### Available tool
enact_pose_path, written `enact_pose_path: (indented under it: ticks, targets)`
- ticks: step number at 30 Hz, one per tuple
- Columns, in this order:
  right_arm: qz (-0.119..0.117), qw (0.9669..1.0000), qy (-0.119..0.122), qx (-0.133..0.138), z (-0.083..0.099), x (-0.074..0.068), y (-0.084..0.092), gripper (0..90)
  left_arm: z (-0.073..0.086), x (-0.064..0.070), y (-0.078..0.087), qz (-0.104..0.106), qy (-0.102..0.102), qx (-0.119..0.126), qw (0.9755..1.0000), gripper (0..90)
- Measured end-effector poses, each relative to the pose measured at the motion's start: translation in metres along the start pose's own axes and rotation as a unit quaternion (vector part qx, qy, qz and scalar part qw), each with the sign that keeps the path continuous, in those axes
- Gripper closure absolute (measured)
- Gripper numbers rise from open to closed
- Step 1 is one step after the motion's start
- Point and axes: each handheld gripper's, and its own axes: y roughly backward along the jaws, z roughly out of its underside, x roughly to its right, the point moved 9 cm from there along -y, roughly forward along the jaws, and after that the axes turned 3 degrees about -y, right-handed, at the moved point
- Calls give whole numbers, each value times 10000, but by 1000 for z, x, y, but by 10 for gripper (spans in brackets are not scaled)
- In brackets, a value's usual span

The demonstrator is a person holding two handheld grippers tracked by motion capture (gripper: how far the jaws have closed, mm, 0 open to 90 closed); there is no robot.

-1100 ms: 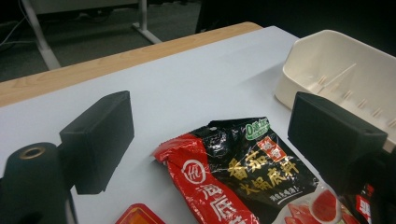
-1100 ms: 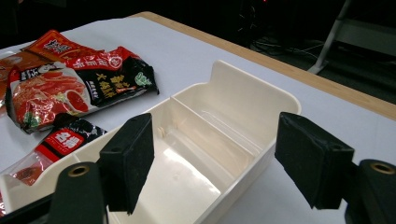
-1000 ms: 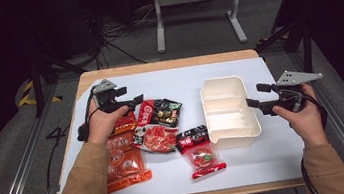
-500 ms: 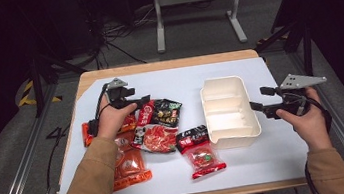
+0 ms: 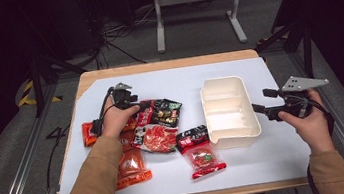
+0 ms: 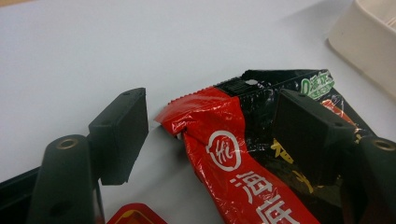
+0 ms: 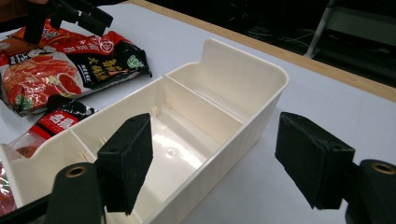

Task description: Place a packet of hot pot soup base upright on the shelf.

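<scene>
I hold my left hand-held gripper [image 5: 144, 104] low over the pile of snack packets on the left part of the white surface [image 5: 182, 78]. Its jaws are spread wide, and in the left gripper view the crimped end of a red packet [image 6: 219, 140] lies between them, but neither jaw touches it. This red packet lies partly on top of a black packet [image 6: 299, 91] with green print at its corner. In the high view, the other packets are close together: a red and white noodle packet [image 5: 155, 138] just below my left hand [image 5: 115, 119], an orange packet [image 5: 131, 164] under my left sleeve, and a small packet with a black top [image 5: 198, 150] near the front, just beside the tray.

My right hand-held gripper [image 5: 260, 101] is at the right side of the cream tray [image 5: 225, 82], very near its long wall. I cannot tell if it touches. Its jaws are also spread, and in the right gripper view the tray wall [image 7: 243, 135] is between them. The tray has dividers and its compartments are empty.
</scene>
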Motion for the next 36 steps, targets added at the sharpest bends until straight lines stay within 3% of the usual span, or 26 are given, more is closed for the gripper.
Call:
enact_pose_path:
  ticks: [9, 13, 15, 19, 22, 26, 29, 34, 36]
  targets:
    - [9, 10000, 12, -56, 1, 0, -2, 274, 13, 0, -11, 35, 55, -463, 9989, 255]
    - [21, 10000, 37, -74, 2, 0, -3, 274, 13, 1, -13, -9, -4, -508, 9987, 288]
    - [8, 10000, 26, -92, 2, -1, -4, 274, 14, 1, -13, -3, 85, -563, 9984, 309]
    - [12, 9999, 44, -113, 3, -1, -5, 274, 19, 2, -16, -4, 164, -823, 9965, 392]
    - [9, 9999, 42, -126, 3, -1, -6, 275, 20, 2, -16, 25, 145, -884, 9960, 438]
    - [15, 9999, 43, -145, 4, -1, -6, 276, 19, 1, -17, -24, 169, -913, 9957, 521]
    - [7, 9998, 65, -167, 4, -2, -7, 280, 19, 1, -16, -14, 307, -890, 9956, 711]
    - [2, 9998, 91, -179, 4, -3, -8, 284, 18, 2, -15, -26, 296, -857, 9959, 791]
    - [-2, 9998, 92, -187, 4, -3, -8, 288, 17, 2, -14, -8, 386, -840, 9957, 807]
